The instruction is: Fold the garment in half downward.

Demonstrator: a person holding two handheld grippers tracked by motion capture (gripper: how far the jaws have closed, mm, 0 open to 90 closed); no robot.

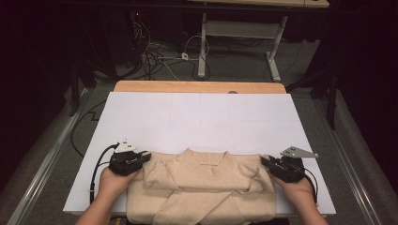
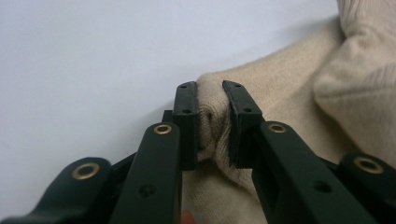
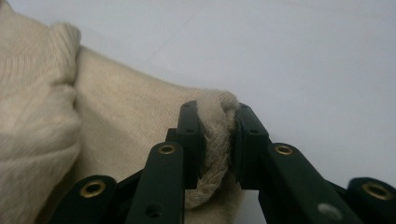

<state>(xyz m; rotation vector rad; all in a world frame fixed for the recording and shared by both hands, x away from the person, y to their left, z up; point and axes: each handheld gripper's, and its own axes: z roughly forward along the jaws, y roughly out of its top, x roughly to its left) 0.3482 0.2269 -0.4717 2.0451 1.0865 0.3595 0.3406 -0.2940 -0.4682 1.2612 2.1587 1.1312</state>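
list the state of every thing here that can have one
sweater: lies flat on the white table cover, sleeves folded across the front, both shoulder corners pinched
left gripper: shut on the sweater's left shoulder corner
right gripper: shut on the sweater's right shoulder corner
white table cover: spread flat

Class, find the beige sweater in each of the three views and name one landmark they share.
High view: the beige sweater lies at the bottom centre, between both grippers.
Left gripper view: right half, a fold pinched between the jaws.
Right gripper view: left and centre, a fold pinched between the jaws.
Shared landmark: the white table cover.
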